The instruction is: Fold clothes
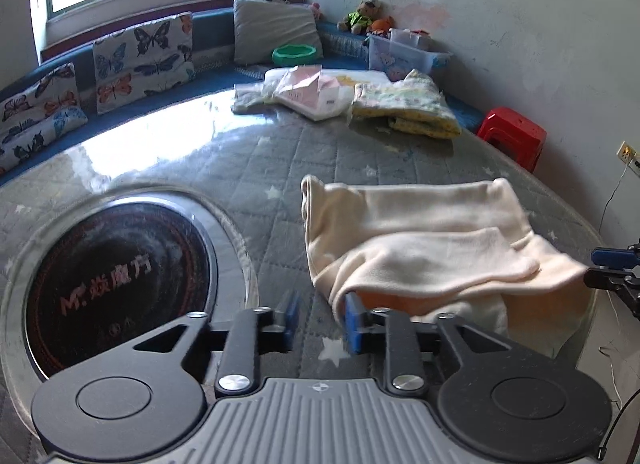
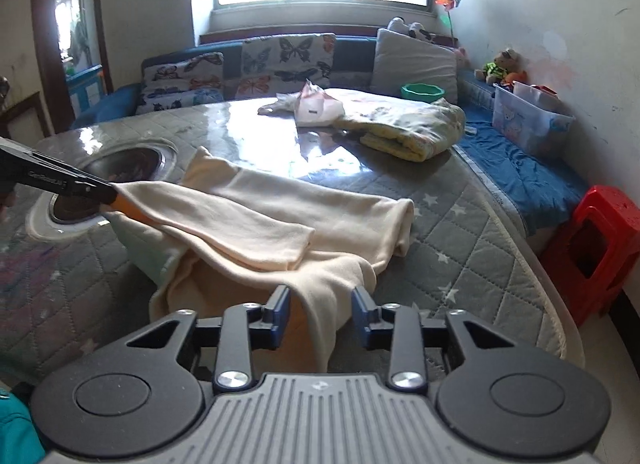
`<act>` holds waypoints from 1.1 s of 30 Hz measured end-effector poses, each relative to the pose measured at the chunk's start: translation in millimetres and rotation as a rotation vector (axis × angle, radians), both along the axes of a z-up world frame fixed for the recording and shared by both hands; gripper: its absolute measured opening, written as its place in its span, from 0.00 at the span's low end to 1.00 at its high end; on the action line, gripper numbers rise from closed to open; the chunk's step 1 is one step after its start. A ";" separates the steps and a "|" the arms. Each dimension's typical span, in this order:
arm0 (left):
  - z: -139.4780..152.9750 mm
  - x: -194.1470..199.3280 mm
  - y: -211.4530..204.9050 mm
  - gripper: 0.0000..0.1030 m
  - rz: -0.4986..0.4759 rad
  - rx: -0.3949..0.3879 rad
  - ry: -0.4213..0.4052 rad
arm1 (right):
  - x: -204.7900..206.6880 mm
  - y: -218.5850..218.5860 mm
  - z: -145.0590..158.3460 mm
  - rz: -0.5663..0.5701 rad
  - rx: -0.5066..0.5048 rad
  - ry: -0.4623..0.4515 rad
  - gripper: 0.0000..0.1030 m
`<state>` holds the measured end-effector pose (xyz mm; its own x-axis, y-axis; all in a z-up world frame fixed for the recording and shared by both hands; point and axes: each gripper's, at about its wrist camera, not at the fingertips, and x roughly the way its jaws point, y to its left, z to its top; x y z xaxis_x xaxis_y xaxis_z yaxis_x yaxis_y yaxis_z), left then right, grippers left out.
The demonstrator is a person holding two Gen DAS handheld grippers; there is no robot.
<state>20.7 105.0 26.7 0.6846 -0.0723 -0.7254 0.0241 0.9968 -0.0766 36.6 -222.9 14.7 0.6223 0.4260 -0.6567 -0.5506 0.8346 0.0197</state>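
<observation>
Currently my left gripper (image 1: 318,318) and right gripper (image 2: 320,314) both stand with jaws wide at the near edge of the cream garment (image 2: 280,215), lying part-folded beside the table's round hob (image 1: 116,288); next I judge another fold needs both near corners pinched

Left gripper (image 1: 320,318) hangs with jaws apart over the quilted table (image 1: 248,167), its right pad touching the near edge of the cream garment (image 1: 432,240). A round cooktop (image 1: 116,284) sits to the left, folded clothes (image 1: 404,107) at the far side, and the other gripper (image 1: 616,272) peeks in at the right edge.
</observation>
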 end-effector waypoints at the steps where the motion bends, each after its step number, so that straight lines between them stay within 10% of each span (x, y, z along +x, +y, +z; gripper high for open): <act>1: 2.9 1.7 0.6 0.42 0.004 0.002 -0.013 | 0.2 -1.1 2.8 0.000 0.008 -0.003 0.37; 24: -33.5 138.2 22.3 0.56 0.130 -0.062 0.041 | 164.7 10.3 -47.4 -0.229 0.109 0.127 0.38; 33: -39.7 138.8 14.5 0.14 0.018 -0.110 0.020 | 170.0 11.9 -52.3 -0.233 0.141 0.120 0.15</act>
<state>159.5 119.5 -12.9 0.6722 -0.1399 -0.7271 0.0039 0.9826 -0.1855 206.6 -211.0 -37.6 0.6355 0.3728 -0.6761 -0.3308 0.9227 0.1978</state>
